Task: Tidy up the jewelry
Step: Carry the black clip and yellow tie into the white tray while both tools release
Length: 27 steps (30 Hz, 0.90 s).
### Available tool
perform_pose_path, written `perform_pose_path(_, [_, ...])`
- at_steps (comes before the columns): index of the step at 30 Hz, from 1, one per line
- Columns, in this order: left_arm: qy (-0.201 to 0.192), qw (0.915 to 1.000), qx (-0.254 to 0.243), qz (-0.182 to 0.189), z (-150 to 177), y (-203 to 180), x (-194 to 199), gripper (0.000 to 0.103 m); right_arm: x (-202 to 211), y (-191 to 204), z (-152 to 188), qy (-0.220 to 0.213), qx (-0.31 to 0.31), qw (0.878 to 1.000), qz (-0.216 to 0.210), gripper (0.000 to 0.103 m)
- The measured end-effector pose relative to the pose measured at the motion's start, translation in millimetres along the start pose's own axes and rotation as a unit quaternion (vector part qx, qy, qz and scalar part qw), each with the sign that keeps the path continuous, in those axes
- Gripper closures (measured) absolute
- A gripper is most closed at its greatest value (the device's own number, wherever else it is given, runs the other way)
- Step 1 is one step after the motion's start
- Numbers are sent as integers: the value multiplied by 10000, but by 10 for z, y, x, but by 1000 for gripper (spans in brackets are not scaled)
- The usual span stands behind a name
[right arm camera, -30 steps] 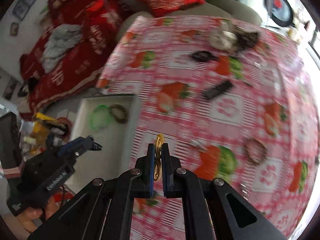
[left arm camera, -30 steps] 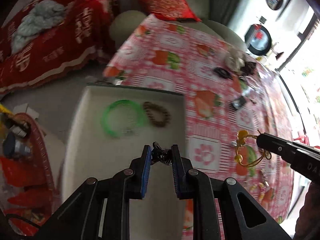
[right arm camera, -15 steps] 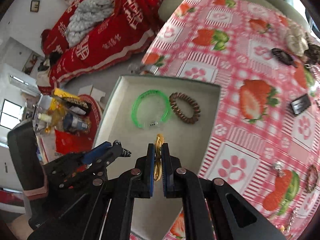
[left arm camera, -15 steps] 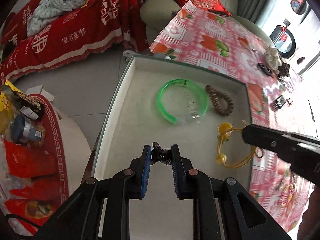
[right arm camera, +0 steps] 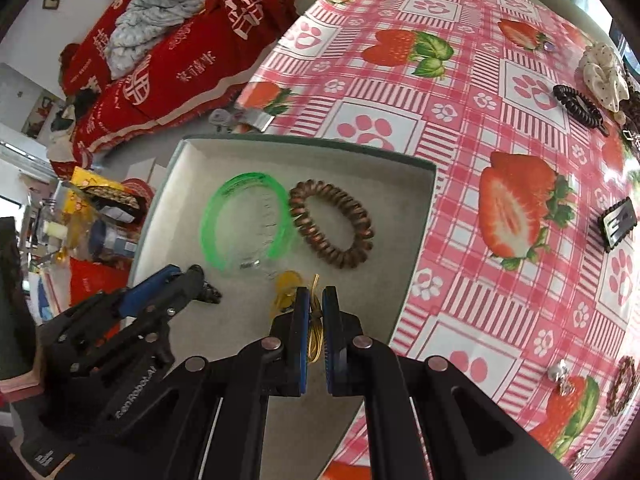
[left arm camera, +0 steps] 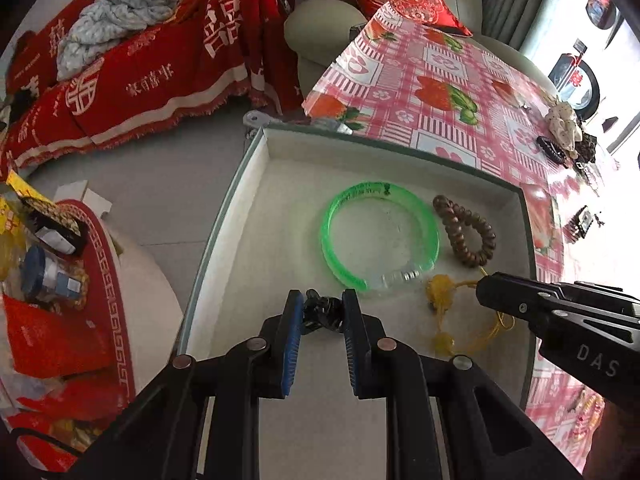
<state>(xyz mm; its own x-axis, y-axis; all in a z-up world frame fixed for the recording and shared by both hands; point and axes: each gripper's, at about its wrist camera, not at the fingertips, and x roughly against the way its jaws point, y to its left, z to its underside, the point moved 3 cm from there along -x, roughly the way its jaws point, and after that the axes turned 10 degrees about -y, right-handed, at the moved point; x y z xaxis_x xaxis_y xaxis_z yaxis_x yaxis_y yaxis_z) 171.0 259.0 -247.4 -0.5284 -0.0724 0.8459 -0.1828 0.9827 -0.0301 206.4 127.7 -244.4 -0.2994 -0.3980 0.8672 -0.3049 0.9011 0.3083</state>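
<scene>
— Holding what, on the left?
— Left gripper (left arm camera: 322,314) clamps a dark clip over the tray (left arm camera: 256,184); green bangle (left arm camera: 378,236) and brown coil (left arm camera: 466,234) lie inside (sorted).
— Right?
— Right gripper (right arm camera: 316,310) pinches a yellow cord (left arm camera: 460,320); hair ties (right arm camera: 578,106) wait on the counter (right arm camera: 460,160).

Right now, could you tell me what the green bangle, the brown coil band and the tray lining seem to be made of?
Green bangle: translucent glossy plastic, probably; light passes through, and one section is clear.
Brown coil band: spiral plastic cord, semi-glossy, with coppery highlights on the coils.
Tray lining: matte off-white, looks like felt or velvet; no glare. Fabric is a guess.
</scene>
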Motion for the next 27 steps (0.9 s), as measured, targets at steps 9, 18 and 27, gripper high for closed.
perform_pose_path(9, [-53,9996,-226,-164,-82,-44,-47,76,-171,-33,-62,115,120,9997,184,96])
perform_pose_path(18, [81,9991,-309,-263,-67,-44,-31,76,-170,-5,-130,94,82,9998,132,69])
perform_pose_path(27, [77,9989,-395,-247,-89,-83,72,76,253,-50,-202,-387,-176,9991,-38,66])
